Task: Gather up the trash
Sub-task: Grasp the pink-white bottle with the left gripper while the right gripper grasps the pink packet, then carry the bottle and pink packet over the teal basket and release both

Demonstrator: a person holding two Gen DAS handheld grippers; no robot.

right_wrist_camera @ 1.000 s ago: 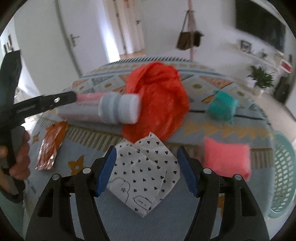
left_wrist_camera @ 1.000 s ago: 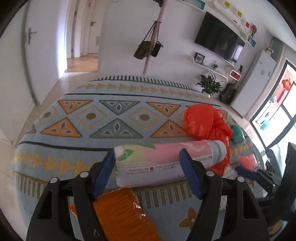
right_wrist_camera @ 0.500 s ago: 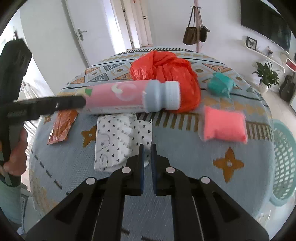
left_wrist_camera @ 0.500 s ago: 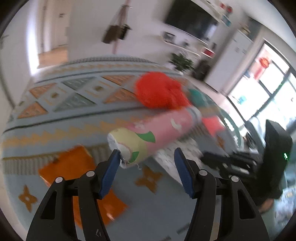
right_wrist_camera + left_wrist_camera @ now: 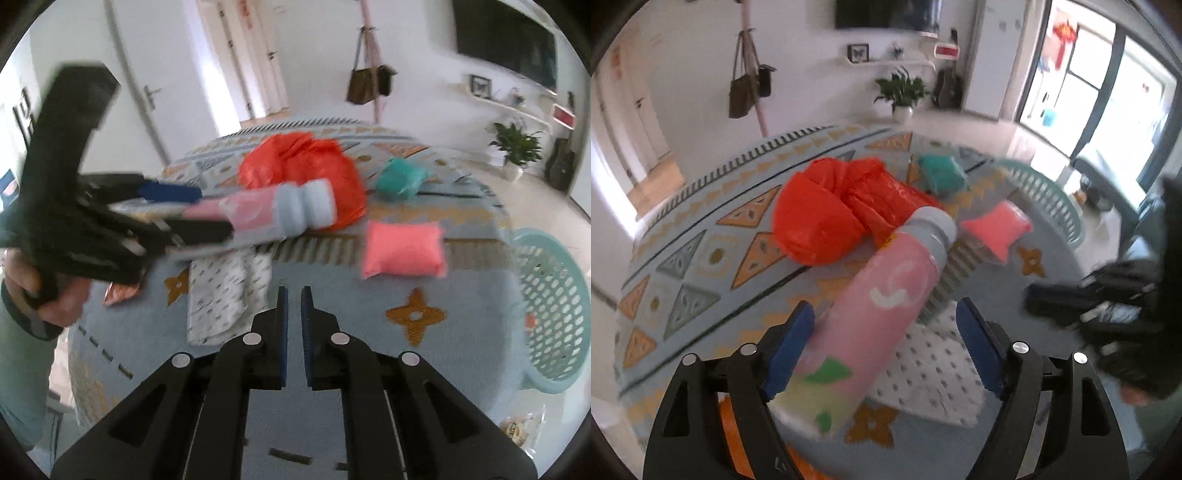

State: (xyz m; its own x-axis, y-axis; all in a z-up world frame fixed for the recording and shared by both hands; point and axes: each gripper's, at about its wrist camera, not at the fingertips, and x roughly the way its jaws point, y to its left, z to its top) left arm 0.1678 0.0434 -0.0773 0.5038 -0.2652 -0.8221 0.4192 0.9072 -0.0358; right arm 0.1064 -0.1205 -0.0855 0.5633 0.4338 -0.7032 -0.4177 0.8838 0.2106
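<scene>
- Here, in the left wrist view, the left gripper [image 5: 882,343] has its jaws opening around a pink bottle [image 5: 875,325]; the bottle leans on the left pad with a clear gap to the right pad.
- Beyond it on the patterned cloth [image 5: 701,254] lie an orange bag [image 5: 831,210], a teal packet [image 5: 942,173], a pink packet [image 5: 995,229] and a dotted paper [image 5: 931,373]; a green basket [image 5: 1045,195] sits at the far edge.
- No writing on the bottle is readable.
- In the right wrist view, the right gripper [image 5: 291,314] is nearly closed and opening slightly, holding nothing, above bare cloth, with the dotted paper [image 5: 221,291] to its left.
- The left gripper [image 5: 177,210] crosses in front of the orange bag [image 5: 306,170], its hand [image 5: 44,291] at the edge.
</scene>
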